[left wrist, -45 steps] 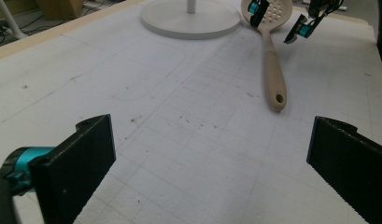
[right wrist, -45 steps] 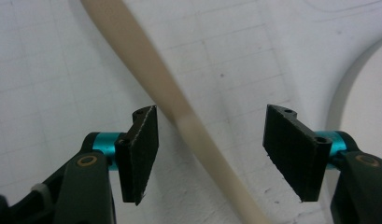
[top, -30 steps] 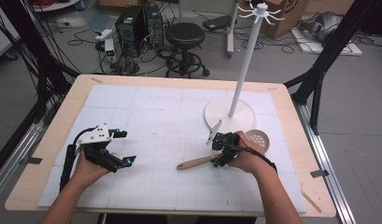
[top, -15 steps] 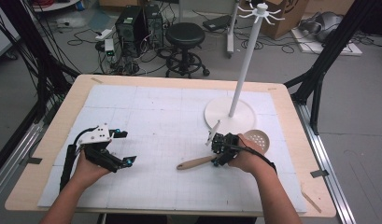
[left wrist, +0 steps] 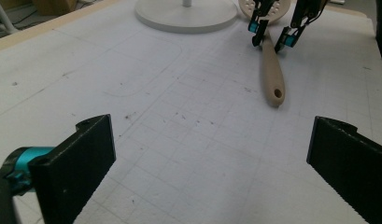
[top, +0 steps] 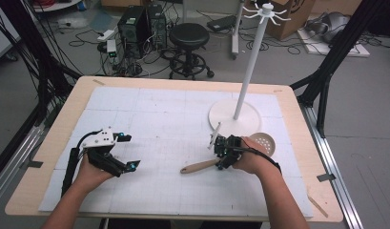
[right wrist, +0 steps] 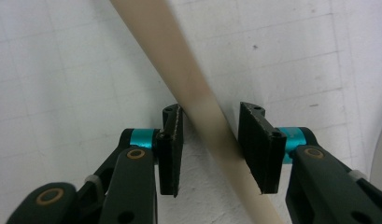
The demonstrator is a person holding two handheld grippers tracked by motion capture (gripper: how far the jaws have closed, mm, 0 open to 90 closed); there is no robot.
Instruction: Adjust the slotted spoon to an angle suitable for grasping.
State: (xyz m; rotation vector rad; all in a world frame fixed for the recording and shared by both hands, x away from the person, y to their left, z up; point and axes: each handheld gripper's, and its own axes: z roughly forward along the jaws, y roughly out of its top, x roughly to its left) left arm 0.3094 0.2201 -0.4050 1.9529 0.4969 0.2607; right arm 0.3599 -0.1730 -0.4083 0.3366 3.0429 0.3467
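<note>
**Work area surroundings**

You face a wooden table (top: pixel 297 102) topped with a white gridded mat (top: pixel 164 119) across the middle of the frame. Beyond its far edge lies a grey floor (top: pixel 369 95). At upper centre stands a black round stool (top: pixel 189 36) on castors; to its left, two computer towers (top: pixel 140 24) sit among loose black cables (top: pixel 83 40). A cardboard box (top: pixel 290 14) occupies the upper right. Black frame struts (top: pixel 333 62) descend at the right, with more at the left edge. Lighting is even.
</note>
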